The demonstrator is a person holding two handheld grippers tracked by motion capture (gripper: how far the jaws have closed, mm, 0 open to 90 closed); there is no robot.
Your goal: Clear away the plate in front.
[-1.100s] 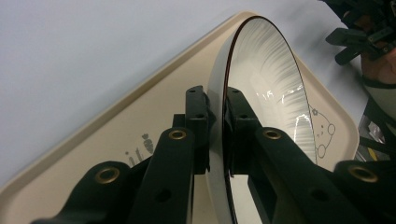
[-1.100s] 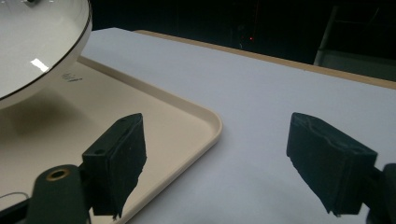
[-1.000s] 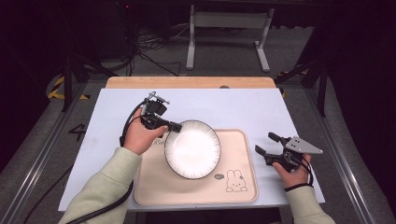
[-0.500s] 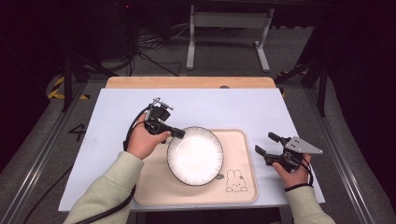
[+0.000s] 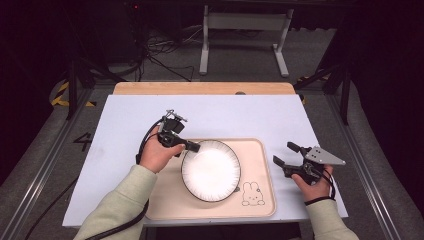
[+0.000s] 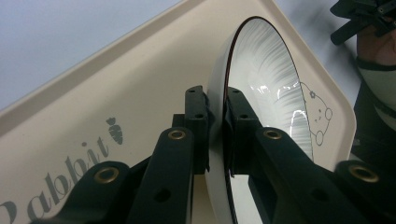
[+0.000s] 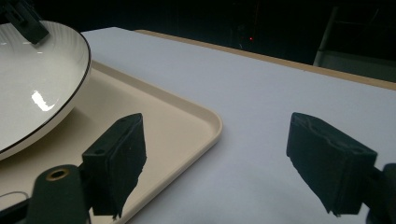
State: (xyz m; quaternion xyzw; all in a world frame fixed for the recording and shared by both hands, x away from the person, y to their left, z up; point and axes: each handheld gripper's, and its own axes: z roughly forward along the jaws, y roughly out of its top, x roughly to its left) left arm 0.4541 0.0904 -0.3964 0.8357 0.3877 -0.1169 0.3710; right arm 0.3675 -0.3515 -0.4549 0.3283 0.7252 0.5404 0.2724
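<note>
The left claw [image 5: 194,146] is pinching the rim of a white plate [image 5: 211,170] with a thin dark edge; in the left gripper view its two jaws press on both sides of that rim. The plate is over the beige tray [image 5: 260,200], above its middle part, and I cannot tell if it touches the tray. A drawn rabbit [image 5: 251,193] is on the tray just beside the plate. The right claw [image 5: 286,154] is off the tray's right side, above the white table [image 5: 125,115], with its jaws spread wide and nothing between them.
</note>
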